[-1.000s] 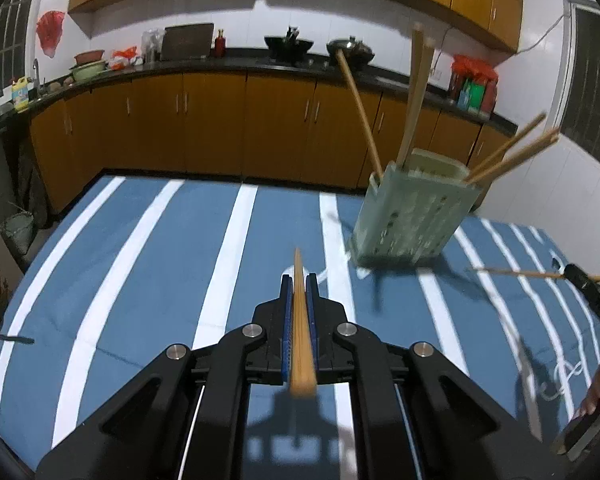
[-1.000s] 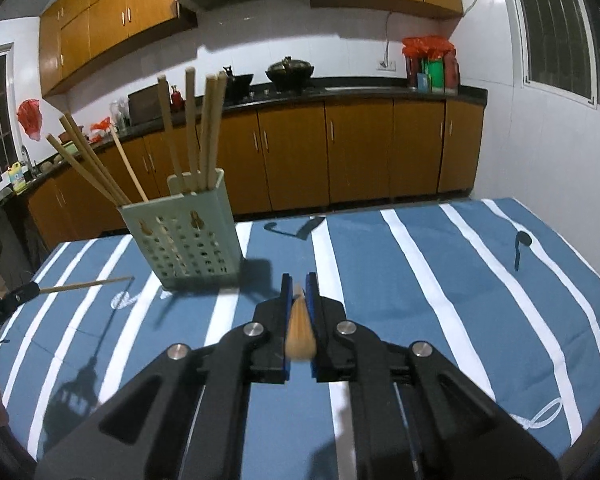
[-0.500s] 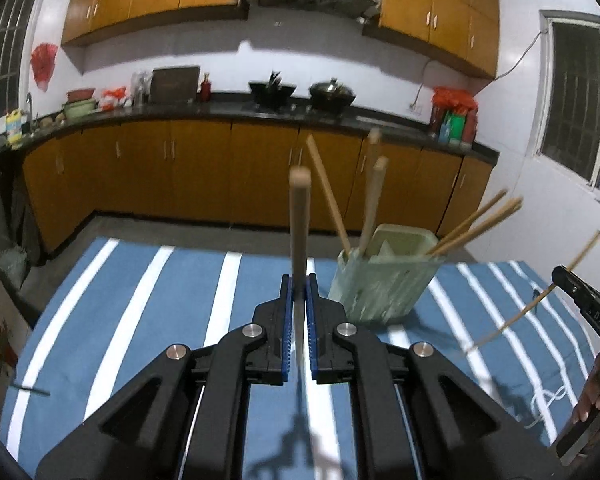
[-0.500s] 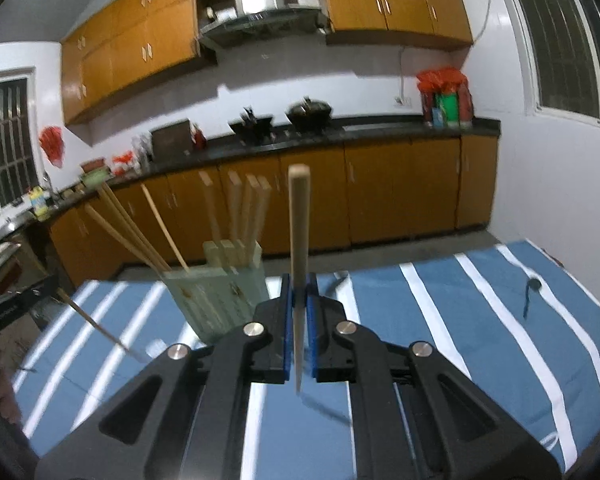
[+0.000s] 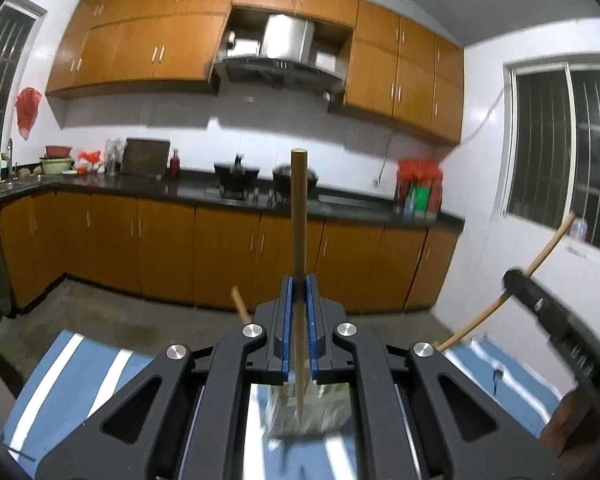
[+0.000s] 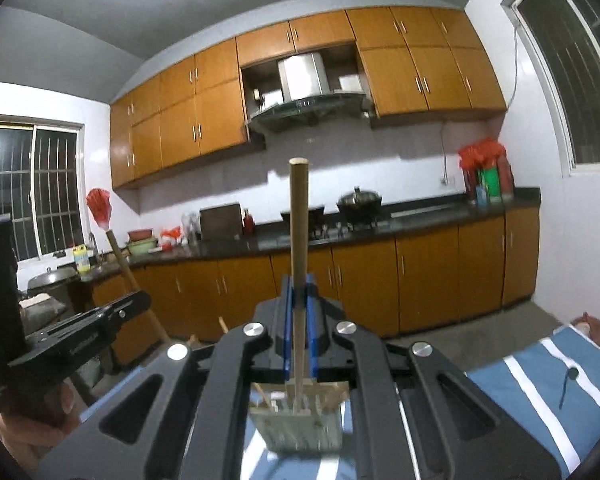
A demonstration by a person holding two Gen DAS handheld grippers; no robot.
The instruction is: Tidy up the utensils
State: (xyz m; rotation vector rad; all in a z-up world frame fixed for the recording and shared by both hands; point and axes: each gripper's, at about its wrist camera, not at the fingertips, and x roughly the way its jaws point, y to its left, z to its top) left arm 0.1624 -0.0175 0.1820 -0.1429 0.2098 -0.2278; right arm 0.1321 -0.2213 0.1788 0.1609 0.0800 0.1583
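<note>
In the left wrist view my left gripper point(image 5: 299, 280) is shut on a wooden chopstick point(image 5: 299, 216) that stands upright between the blue pads. The pale green perforated utensil holder point(image 5: 308, 416) shows low down through the gripper frame, with other chopsticks in it. At the right, my right gripper point(image 5: 540, 304) grips a slanted chopstick point(image 5: 548, 248). In the right wrist view the right gripper point(image 6: 299, 280) is shut on an upright chopstick point(image 6: 299, 220), with the holder point(image 6: 300, 424) below it. The left gripper point(image 6: 100, 320) and its chopstick point(image 6: 120, 256) are at the left.
The table carries a blue cloth with white stripes point(image 5: 80, 364) point(image 6: 540, 380). A small dark spoon-like item point(image 6: 566, 384) lies on it at the right. Beyond the table are a grey floor, brown cabinets and a dark counter point(image 5: 140, 188) with pots.
Both grippers have risen and tipped up toward level, each still holding its chopstick. The holder has dropped to the bottom of both views, and the chopsticks now stand upright.
</note>
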